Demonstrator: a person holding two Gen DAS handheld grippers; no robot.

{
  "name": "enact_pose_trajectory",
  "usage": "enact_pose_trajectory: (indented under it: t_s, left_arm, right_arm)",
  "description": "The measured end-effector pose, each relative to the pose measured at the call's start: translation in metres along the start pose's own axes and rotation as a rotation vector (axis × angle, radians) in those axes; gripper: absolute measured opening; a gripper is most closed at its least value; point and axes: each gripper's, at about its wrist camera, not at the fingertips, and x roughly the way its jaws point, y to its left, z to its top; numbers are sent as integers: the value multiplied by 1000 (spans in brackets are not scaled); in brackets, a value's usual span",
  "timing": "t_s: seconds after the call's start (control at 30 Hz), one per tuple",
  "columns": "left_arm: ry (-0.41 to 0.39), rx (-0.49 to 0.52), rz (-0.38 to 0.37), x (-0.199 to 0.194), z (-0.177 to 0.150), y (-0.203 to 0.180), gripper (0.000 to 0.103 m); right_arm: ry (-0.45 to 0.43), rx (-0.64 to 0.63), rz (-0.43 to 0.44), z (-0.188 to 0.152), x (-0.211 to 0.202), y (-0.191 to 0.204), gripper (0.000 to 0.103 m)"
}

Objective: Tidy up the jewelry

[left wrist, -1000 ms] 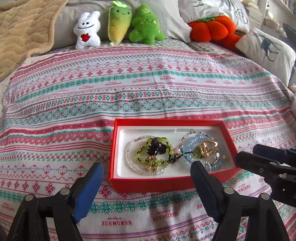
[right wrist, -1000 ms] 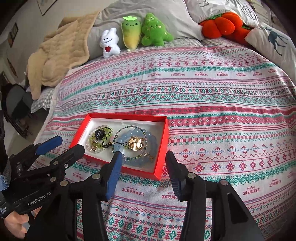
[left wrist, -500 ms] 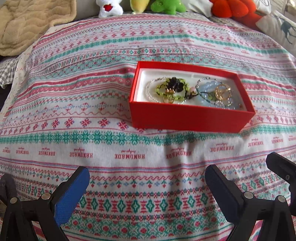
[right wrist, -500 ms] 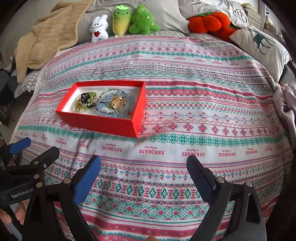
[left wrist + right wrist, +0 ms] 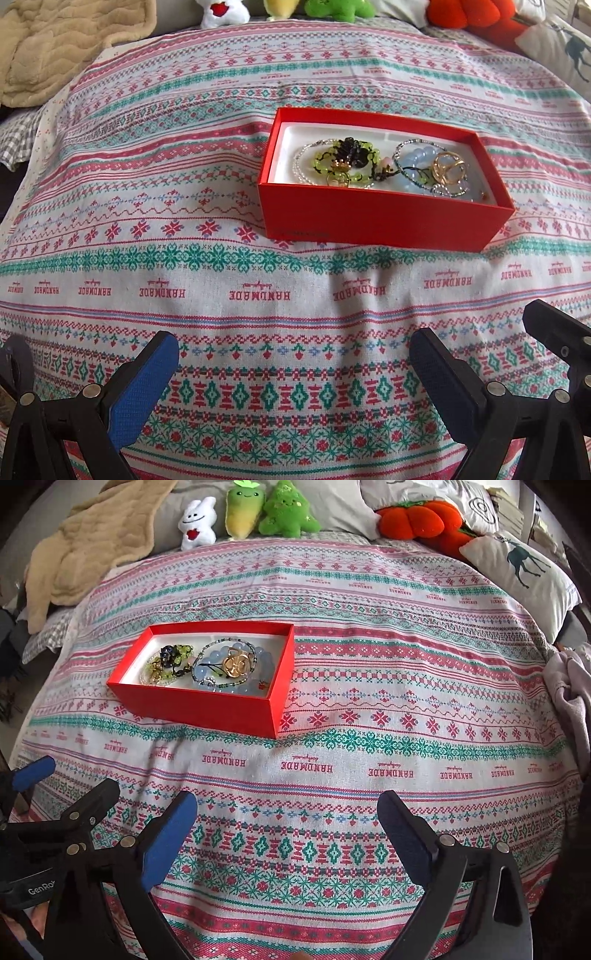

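A red box (image 5: 384,221) (image 5: 207,707) with a white lining sits on the patterned bedspread. Inside lie a green bead bracelet with a black charm (image 5: 345,160) (image 5: 173,657), a pale blue bead bracelet (image 5: 417,164) (image 5: 218,668), a gold ring piece (image 5: 448,168) (image 5: 236,662) and thin beaded strands. My left gripper (image 5: 293,363) hangs open over bare cloth, well in front of the box. My right gripper (image 5: 288,821) is open too, nothing between its fingers, in front of and to the right of the box. The left gripper (image 5: 62,794) shows at the right wrist view's left edge.
Plush toys (image 5: 251,513), an orange pumpkin cushion (image 5: 417,518) and a deer pillow (image 5: 524,565) line the far end of the bed. A beige blanket (image 5: 85,542) lies at the far left. Crumpled pale cloth (image 5: 572,686) sits at the right edge.
Both grippers have drawn back from the box toward the near edge of the bed and tipped further down. Both opened wider, the right one most. The box and jewelry stay put.
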Motion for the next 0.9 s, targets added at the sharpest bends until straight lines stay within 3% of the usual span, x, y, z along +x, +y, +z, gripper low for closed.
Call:
enact_pose_trajectory:
  t_s: [0.9]
  left_arm:
    - [-1, 2, 9, 0, 1, 3, 102]
  right_arm:
    - [15, -7, 0, -1, 3, 2, 99]
